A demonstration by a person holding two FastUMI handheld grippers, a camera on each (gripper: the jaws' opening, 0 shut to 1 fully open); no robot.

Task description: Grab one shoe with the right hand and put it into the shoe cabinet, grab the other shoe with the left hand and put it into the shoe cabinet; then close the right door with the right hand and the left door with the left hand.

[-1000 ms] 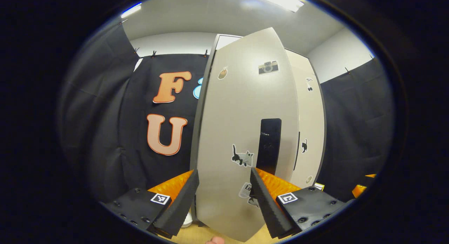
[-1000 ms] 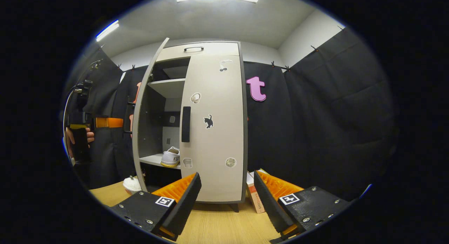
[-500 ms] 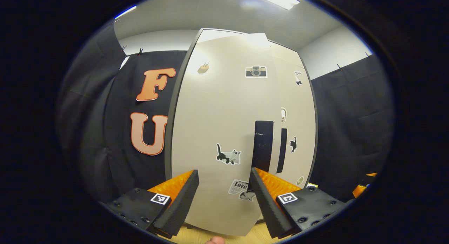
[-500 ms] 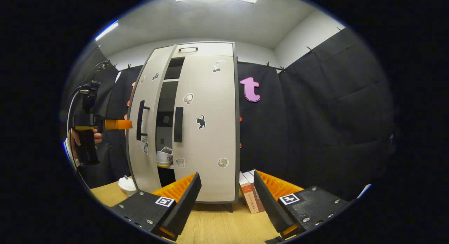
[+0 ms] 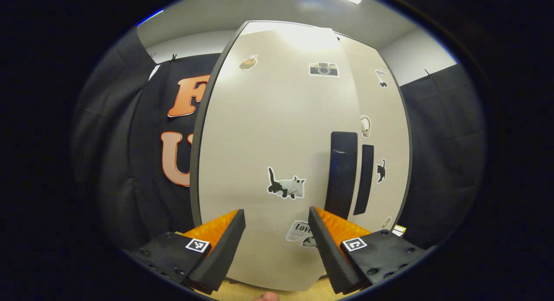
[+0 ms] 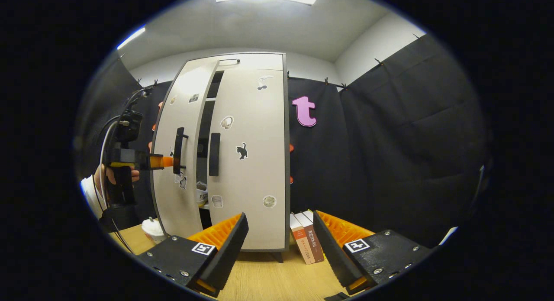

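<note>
Left tool [image 5: 276, 240] open, fingers [image 5: 218, 253] spread, nothing between them, close in front of left door [image 5: 264, 136] of shoe cabinet [image 5: 303, 45]. Door nearly shut, slim gap to right door [image 5: 385, 132]. Two dark vertical handles [image 5: 343, 175] side by side. Cat sticker [image 5: 286, 187] and camera sticker [image 5: 323, 69] on left door. Wooden tabletop [image 5: 242, 292] strip below.

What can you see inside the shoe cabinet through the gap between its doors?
Inside the cabinet, a sliver of one shoe on a shelf. The doors cover everything else.
</note>
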